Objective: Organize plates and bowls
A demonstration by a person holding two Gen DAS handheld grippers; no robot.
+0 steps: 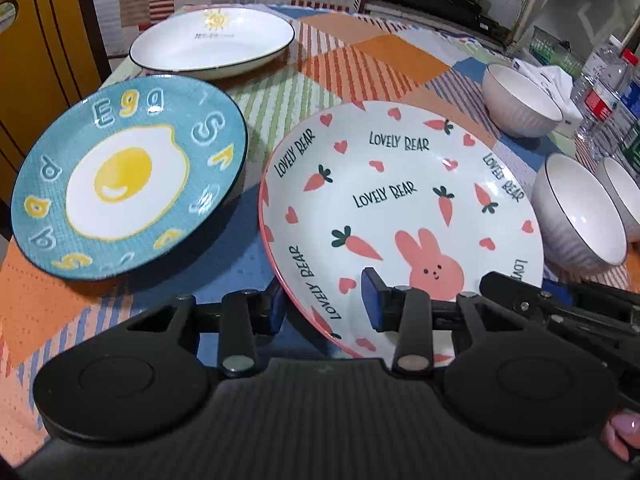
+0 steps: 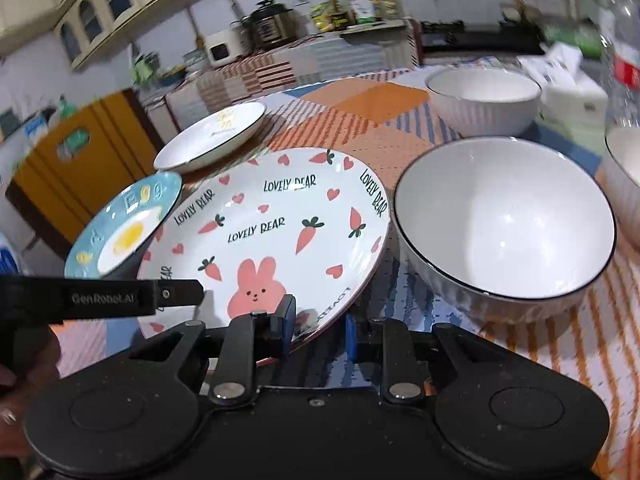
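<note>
Both hand-held grippers straddle the near rim of the rabbit-and-carrot plate [image 1: 400, 208]: the left hand-held gripper [image 1: 326, 306] and the right hand-held gripper [image 2: 320, 330] each have one pad above and one below the rim, apparently clenched on it. The plate sits tilted on the bench [image 1: 360, 60], beside the egg plate [image 1: 128, 176]. Lifting well means raising both sides evenly, clear of the nearby white bowl [image 2: 504, 224].
</note>
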